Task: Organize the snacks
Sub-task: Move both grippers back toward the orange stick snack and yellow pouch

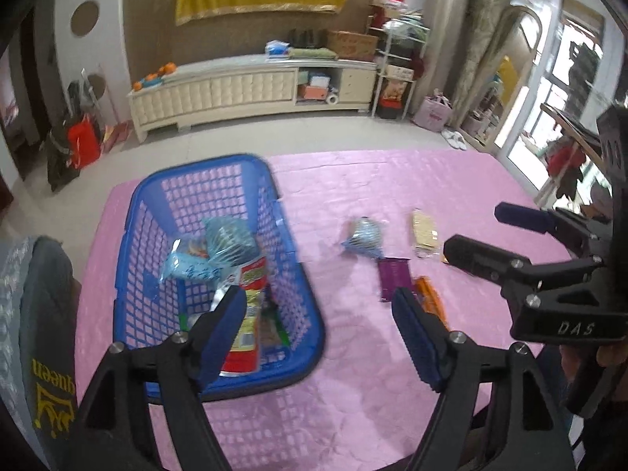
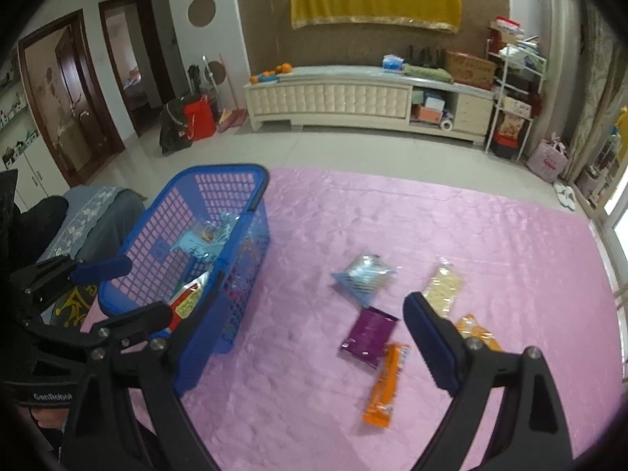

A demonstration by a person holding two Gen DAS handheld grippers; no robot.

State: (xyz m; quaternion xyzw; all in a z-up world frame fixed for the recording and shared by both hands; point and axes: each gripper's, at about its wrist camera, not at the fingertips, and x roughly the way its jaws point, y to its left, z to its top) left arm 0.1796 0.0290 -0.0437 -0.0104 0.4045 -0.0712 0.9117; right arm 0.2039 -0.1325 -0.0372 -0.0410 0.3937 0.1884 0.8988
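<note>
A blue mesh basket [image 1: 135,212] [image 2: 172,212] stands on the pink cloth [image 1: 353,400] at the left. Light blue packets [image 1: 219,247] and a red-green packet [image 1: 251,314] lie in it. To its right on the cloth lie a light blue packet [image 2: 363,278], a beige cracker packet [image 2: 441,286], a purple packet [image 2: 369,335] and an orange packet [image 2: 384,384]. My left gripper [image 1: 320,333] hangs open over the basket's near right corner, holding nothing. My right gripper [image 2: 314,333] is open and holds nothing, above the purple and orange packets.
A grey garment [image 1: 43,314] with yellow lettering lies at the cloth's left edge. A second orange packet [image 2: 477,329] shows behind my right finger. A white low cabinet [image 2: 333,98] lines the far wall across a tiled floor, with shelves and bags at the right.
</note>
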